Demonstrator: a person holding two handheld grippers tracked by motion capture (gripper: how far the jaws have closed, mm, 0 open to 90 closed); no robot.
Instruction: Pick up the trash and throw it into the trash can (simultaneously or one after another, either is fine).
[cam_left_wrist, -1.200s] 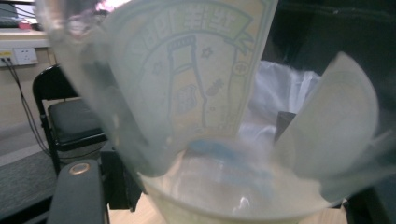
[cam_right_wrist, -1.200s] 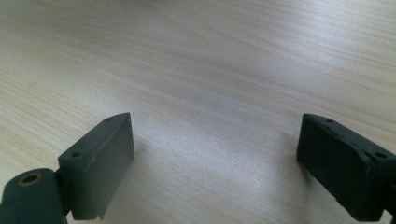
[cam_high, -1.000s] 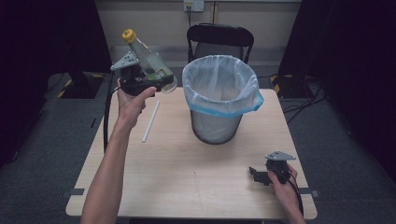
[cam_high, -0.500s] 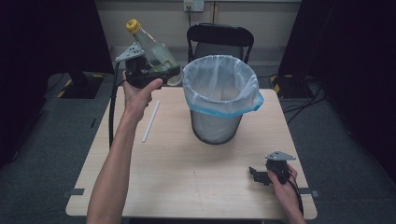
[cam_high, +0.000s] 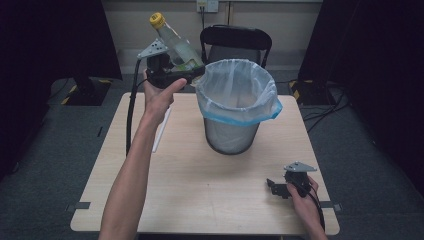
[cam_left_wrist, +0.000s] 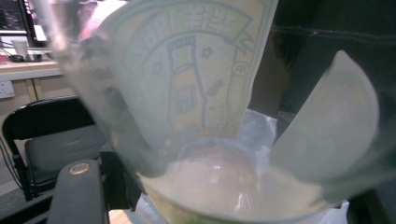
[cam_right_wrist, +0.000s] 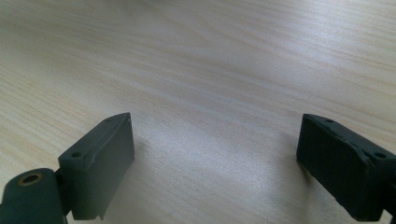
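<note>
High view: a plastic bottle (cam_high: 176, 47) was held tilted in the left hand-held gripper (cam_high: 172, 75) at upper left, beside the lined bin (cam_high: 235, 105), while the right hand-held gripper (cam_high: 280, 187) was rested wide on the surface (cam_high: 200, 190).

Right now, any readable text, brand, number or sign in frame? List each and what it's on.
Nothing can be quoted.
Bottle label: a row of large outlined characters across the top, seen through the clear plastic and too blurred to read; below them a bottle drawing, no words legible.
Bottle in the left claw: label too small from the high view.
Bin and table: no print.
</note>
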